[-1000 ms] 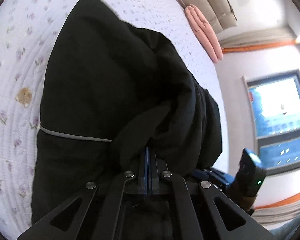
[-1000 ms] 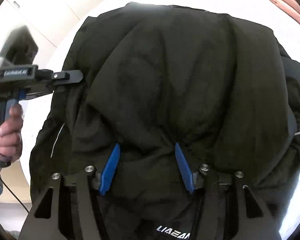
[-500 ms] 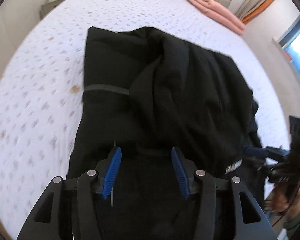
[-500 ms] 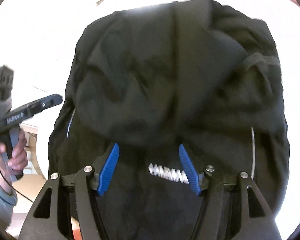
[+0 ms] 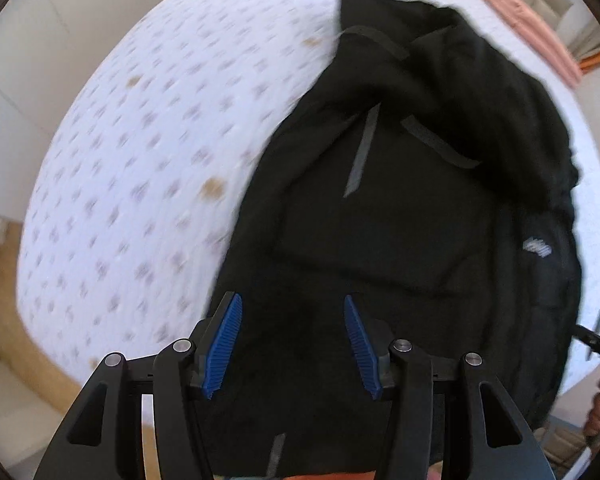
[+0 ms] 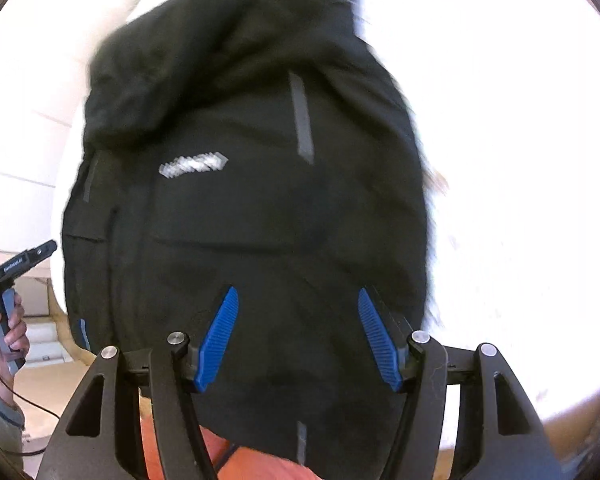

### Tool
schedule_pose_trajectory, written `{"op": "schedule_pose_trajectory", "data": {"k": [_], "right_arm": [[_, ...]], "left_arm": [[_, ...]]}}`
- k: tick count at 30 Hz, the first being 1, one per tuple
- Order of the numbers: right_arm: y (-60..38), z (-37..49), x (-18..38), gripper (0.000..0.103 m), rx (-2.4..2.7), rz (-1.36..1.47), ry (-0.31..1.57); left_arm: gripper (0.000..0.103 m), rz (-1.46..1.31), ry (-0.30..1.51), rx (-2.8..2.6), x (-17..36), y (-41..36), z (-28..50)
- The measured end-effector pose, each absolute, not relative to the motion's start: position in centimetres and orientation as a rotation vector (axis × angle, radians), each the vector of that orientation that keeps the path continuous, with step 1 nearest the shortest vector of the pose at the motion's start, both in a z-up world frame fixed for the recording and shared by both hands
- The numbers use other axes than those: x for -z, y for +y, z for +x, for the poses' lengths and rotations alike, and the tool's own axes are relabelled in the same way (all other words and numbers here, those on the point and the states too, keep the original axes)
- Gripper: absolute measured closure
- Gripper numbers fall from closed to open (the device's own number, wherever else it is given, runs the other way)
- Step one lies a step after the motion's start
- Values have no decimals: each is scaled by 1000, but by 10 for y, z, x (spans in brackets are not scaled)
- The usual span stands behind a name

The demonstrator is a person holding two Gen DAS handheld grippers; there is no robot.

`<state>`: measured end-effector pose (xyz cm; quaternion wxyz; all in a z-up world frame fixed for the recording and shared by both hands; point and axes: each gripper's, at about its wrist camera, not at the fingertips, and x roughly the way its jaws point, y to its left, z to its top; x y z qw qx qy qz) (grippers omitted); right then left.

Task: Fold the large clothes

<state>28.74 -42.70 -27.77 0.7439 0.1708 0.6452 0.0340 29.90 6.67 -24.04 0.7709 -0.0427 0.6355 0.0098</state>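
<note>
A big black jacket lay on a white bed with little purple flowers printed on it. The jacket was bunched up, with folds piled at the far end and a flatter part near the cameras. It had grey stripes on it and a small white logo near its right side. The near end of the jacket hung past the edge of the bed. The left gripper was above the near part of the jacket, and its two blue pads were wide apart with nothing between them but the black cloth below. The right gripper was also above the near part of the jacket, and its blue pads were wide apart too, not pinching anything. In the right wrist view, the white logo looked blurry, and the bed around the jacket was too bright to see well. At the left edge of that view, the person's hand held the handle of the other gripper, away from the jacket. A pink pillow lay at the far end of the bed, well apart from the jacket.
</note>
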Motion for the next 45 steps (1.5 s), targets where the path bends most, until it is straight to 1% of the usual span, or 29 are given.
{"op": "schedule_pose_trajectory", "data": {"k": [5,8,10,14,17,21,25,36,37,38,39,40,41,42,45], "right_arm": [[-449,262,303,37,39,430,1452],[-461,253,318,37,53,528,1461],[-459,251,327,37,54,557,1474],[-451,248,335,37,40,565,1485],[-444,250,337,35,20,542,1495],[-438,250,341,35,-21,523,1520],[-436,240,345,35,-49,548,1553],[-412,217,352,35,-163,537,1625],[-408,215,352,37,-173,522,1629],[-404,215,351,45,-177,502,1631],[-399,214,350,51,-181,479,1632],[-397,215,349,67,-185,462,1629],[-396,216,346,76,-189,457,1622],[-397,218,343,88,-189,451,1615],[-397,218,329,90,-209,426,1598]], "left_arm": [[48,54,1397,-188,265,95,274],[48,-13,1427,-179,271,117,262],[39,-101,1462,-137,280,132,256],[39,-239,1495,-60,299,150,249],[34,-310,1487,-3,305,161,244],[34,-336,1514,86,307,162,233],[34,-366,1586,199,318,158,217],[35,-277,1617,221,325,139,197],[40,-265,1618,219,323,126,196],[44,-251,1620,221,322,121,195],[55,-237,1620,222,321,117,192],[71,-226,1619,226,319,113,190],[78,-217,1619,229,317,107,189],[90,-193,1616,223,314,101,188],[93,-162,1610,212,301,93,187]]}}
